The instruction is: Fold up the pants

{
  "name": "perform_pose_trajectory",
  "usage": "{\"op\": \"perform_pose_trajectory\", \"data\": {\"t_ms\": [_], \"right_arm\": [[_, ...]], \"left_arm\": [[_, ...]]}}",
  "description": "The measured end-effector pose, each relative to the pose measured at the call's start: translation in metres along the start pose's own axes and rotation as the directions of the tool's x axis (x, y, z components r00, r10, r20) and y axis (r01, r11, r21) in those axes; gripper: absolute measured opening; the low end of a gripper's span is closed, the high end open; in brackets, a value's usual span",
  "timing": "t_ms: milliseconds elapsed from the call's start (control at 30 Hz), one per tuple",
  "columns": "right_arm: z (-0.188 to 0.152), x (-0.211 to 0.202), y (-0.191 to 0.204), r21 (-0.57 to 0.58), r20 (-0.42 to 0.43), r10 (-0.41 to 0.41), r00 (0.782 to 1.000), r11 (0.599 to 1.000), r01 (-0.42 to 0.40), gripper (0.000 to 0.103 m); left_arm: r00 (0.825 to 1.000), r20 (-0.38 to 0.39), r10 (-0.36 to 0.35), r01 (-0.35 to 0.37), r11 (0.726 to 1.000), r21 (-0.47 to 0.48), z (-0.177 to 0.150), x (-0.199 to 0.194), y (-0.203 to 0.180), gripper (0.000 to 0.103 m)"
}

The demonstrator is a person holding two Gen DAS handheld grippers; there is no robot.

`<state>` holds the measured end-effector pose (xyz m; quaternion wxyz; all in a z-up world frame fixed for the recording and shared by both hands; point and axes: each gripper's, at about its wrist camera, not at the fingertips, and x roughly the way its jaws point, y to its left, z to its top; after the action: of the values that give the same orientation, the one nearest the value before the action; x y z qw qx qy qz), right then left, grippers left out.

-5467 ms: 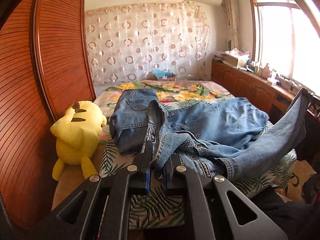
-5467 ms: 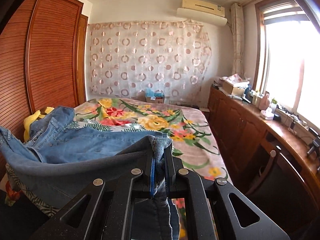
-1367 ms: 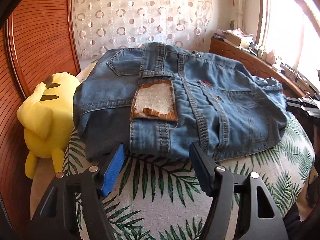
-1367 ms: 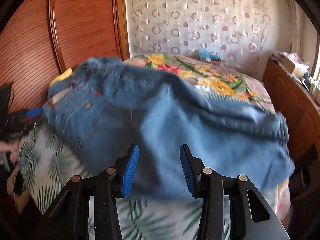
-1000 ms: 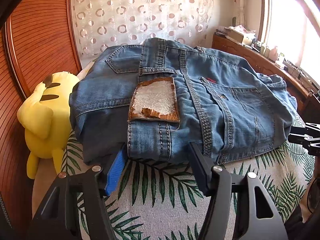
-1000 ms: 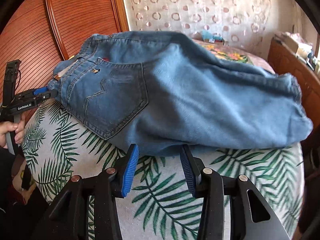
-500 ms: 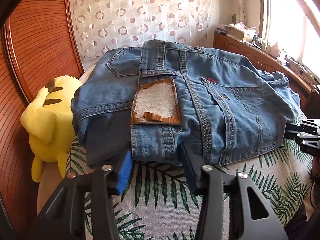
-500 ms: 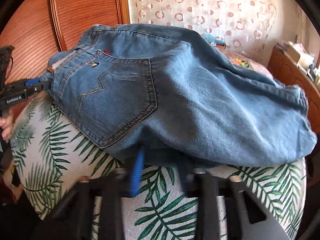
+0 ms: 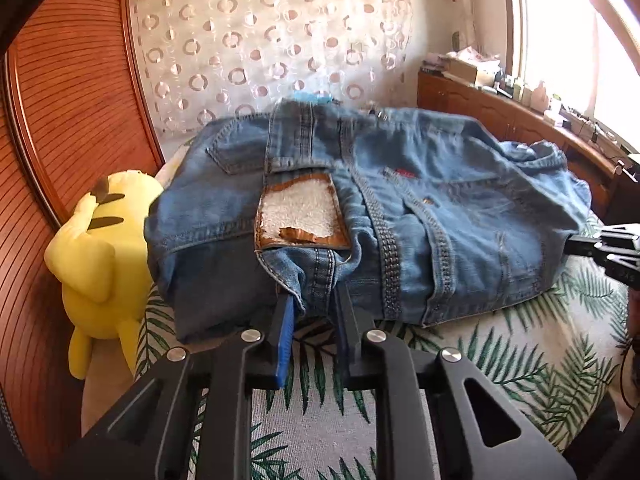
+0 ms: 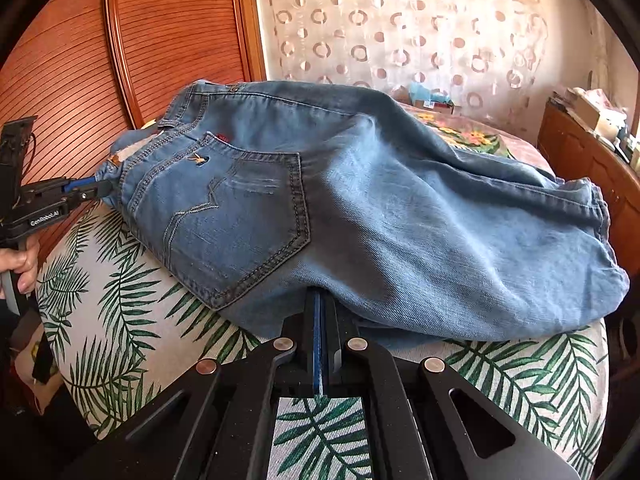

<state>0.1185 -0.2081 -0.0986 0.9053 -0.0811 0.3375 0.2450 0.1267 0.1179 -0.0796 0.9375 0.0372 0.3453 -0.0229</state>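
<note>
Partly hidden — right gripper [image 10: 322, 300] under jeans [image 10: 360, 200]

The near strip of the bed [image 9: 460, 360], with the palm-leaf cover, lies bare in front of the jeans [image 9: 440, 216], so a tool can pass there. The jeans form a wide heap across the bed and block the way to the far part. On the left, the yellow plush toy [image 9: 100, 256] stands just beside the bed, against the wooden wardrobe [image 9: 60, 120], so there is little room. On the right, the wooden cabinet [image 10: 588, 160] runs near the bed.
</note>
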Motion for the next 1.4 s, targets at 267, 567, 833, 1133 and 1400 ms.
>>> {"op": "perform_pose_trajectory", "data": {"t_ms": [267, 567, 833, 1133, 1400], "right_arm": [[-0.008, 0.008, 0.008, -0.017, -0.025, 0.03, 0.999, 0.999, -0.031, 0.046], [0.001, 0.042, 0.022, -0.088, -0.093, -0.059, 0.994, 0.995, 0.051, 0.057], [0.002, 0.047, 0.025, -0.125, -0.097, -0.057, 0.994, 0.991, 0.045, 0.001], [0.007, -0.011, 0.024, -0.089, 0.02, -0.019, 1.0, 0.996, 0.021, 0.001], [-0.011, -0.045, 0.031, -0.08, 0.057, 0.019, 0.998, 0.997, -0.015, 0.001]], "left_arm": [[0.999, 0.042, 0.006, -0.007, 1.0, 0.028, 0.013, -0.018, -0.012, 0.017], [0.999, 0.044, 0.015, -0.015, 1.0, 0.018, 0.016, -0.015, -0.012, 0.017], [0.995, 0.095, 0.022, -0.025, 0.999, 0.033, 0.024, -0.03, -0.022, 0.015], [0.982, 0.187, 0.016, -0.023, 0.999, 0.035, 0.04, -0.076, -0.03, 0.013], [0.984, 0.179, 0.002, -0.004, 1.0, 0.007, 0.015, -0.112, -0.03, 0.011]]}}
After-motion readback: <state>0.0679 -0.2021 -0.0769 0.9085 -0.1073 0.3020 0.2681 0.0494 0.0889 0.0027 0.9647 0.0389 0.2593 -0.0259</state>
